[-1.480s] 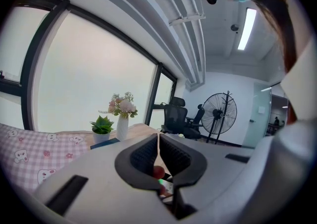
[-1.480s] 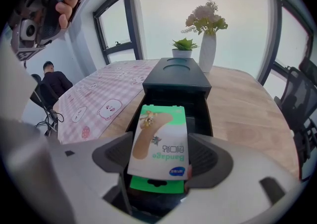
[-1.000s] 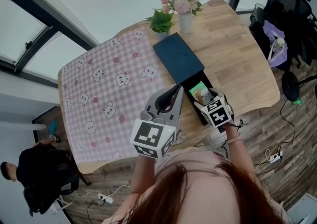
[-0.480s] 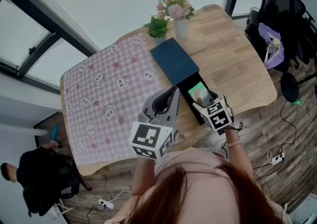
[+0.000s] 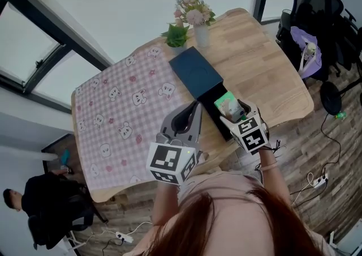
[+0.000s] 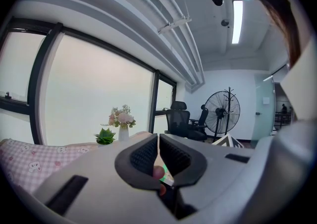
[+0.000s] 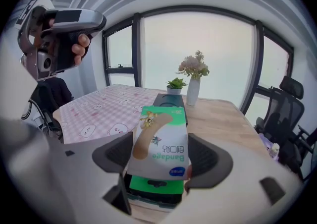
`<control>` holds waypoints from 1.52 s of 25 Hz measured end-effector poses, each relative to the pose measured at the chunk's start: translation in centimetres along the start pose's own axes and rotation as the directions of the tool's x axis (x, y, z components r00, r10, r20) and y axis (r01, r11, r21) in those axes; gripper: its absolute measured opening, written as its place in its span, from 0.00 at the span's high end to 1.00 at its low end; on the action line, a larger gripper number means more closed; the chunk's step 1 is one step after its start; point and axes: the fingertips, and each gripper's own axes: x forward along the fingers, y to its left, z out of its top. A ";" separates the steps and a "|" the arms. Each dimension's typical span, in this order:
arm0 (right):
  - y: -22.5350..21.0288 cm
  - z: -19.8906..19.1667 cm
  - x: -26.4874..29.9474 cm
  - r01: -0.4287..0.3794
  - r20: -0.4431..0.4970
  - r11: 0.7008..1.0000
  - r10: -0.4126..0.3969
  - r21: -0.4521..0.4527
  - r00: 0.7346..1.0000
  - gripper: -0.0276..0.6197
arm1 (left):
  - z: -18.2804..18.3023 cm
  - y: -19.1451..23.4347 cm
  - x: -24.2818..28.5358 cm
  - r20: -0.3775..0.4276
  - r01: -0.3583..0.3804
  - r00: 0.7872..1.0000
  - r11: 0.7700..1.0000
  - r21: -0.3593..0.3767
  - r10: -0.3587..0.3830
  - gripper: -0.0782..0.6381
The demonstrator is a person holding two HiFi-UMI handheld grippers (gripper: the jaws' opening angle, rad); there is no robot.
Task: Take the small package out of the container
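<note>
A person seen from above stands at a wooden worktop [image 5: 266,73], holding a claw in each hand. The right claw [image 7: 162,161] pinches a small green-and-white bandage package [image 7: 159,134], one pad on each long side. The package tilts back over the open black container [image 5: 212,114], which sits near the front edge of the worktop. In the right gripper view, another green pack [image 7: 156,188] lies in the container just below the held one. Whether the two touch cannot be told. The left claw [image 6: 158,151] has its pads pressed together, with only a thin slit between them and nothing gripped. It is held up in the air to the left of the container, pointing toward the far end of the worktop. A dark blue lid [image 5: 195,73] lies flat just beyond the container. A pink checked cloth [image 5: 119,113] with bear faces covers the left half of the worktop. At the far edge stand a white vase [image 5: 201,35] of pale flowers and, beside it, a small green plant [image 5: 176,35].
</note>
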 end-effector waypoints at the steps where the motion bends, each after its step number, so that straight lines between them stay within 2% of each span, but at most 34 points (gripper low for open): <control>1: 0.0 0.2 -0.3 0.001 0.007 1.000 -0.001 -0.002 1.000 0.42 | 0.0 -0.1 -0.1 0.001 -0.001 1.000 1.000 0.002 0.001 0.87; 15: -0.6 3.6 -6.1 0.052 0.162 0.998 -0.045 -0.038 0.986 0.42 | 0.3 -2.7 -1.3 0.013 -0.018 1.000 1.000 0.016 0.018 0.87; 27: -0.3 5.8 -11.4 0.074 0.287 0.997 -0.060 -0.037 0.956 0.42 | 0.6 -4.7 -2.8 0.032 -0.036 0.999 0.999 0.021 0.036 0.87; 38: 0.2 6.8 -16.5 0.085 0.391 0.996 -0.063 -0.040 0.918 0.42 | 1.4 -7.1 -4.5 0.060 -0.066 0.996 0.997 0.031 0.064 0.87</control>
